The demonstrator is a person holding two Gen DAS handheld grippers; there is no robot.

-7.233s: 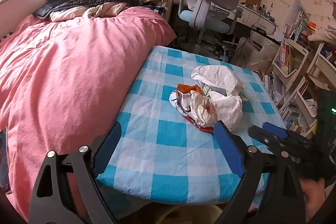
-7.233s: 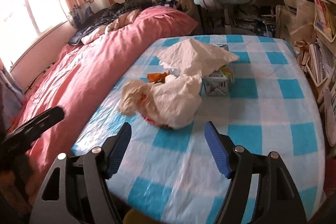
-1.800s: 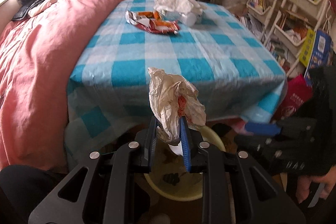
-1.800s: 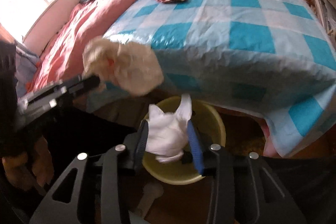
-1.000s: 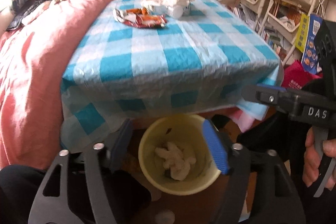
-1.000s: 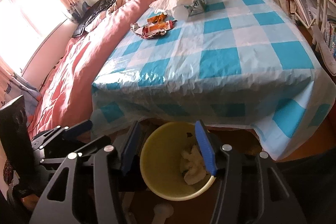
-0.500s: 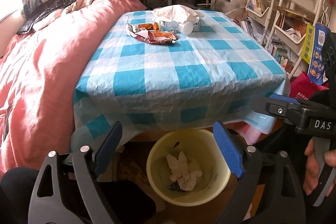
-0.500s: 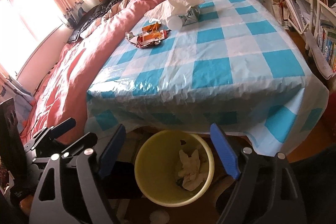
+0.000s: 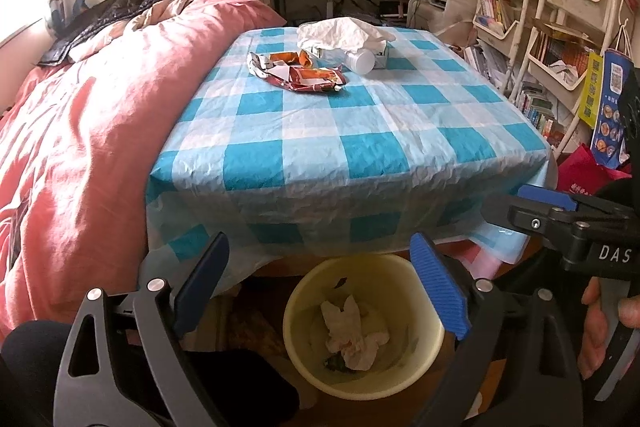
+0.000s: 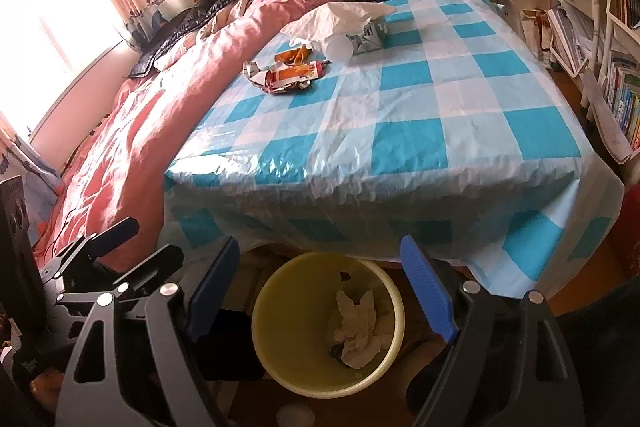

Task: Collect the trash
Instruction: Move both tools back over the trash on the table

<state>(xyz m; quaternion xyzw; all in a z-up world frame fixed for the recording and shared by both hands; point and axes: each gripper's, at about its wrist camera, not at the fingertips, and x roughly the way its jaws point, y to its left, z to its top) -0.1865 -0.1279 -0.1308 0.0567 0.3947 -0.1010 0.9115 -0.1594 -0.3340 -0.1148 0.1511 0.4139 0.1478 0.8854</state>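
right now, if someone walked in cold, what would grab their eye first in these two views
The blue checked tablecloth fills the middle of both views, with a torn snack wrapper and a white crumpled bag at its far end. Below the near edge stands a yellow bin holding crumpled paper. A pink quilt covers the bed on the left.

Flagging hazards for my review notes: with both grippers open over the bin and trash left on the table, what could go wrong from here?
1. The white tissue drapes over a small carton and a white bottle, so a grab may drag them along.
2. The bottle could roll off the tablecloth.
3. The yellow bin sits partly under the table edge, so later drops may miss.
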